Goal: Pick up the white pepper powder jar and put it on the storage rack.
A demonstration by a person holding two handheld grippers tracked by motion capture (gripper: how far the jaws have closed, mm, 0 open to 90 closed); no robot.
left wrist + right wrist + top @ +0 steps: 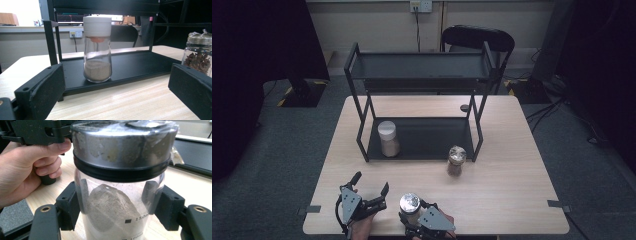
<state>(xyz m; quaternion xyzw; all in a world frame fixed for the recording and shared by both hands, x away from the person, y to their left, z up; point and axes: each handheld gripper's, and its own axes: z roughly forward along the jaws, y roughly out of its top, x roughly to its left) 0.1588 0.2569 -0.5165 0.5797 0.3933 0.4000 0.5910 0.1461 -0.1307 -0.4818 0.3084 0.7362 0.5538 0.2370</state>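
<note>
Right hand-held gripper [411, 218] clamped on jar [410, 205], bottom centre of frame, on surface [512, 190]. Left hand-held gripper [371, 184] apart, lower left, holding nothing, beside jar.

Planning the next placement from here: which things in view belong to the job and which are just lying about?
In the job:
- metal-lidded jar, clamped in the right gripper
- black rack
- left gripper, open

Lying about:
- white-capped jar on the rack's lower shelf
- star anise jar on the table
- chair
</note>
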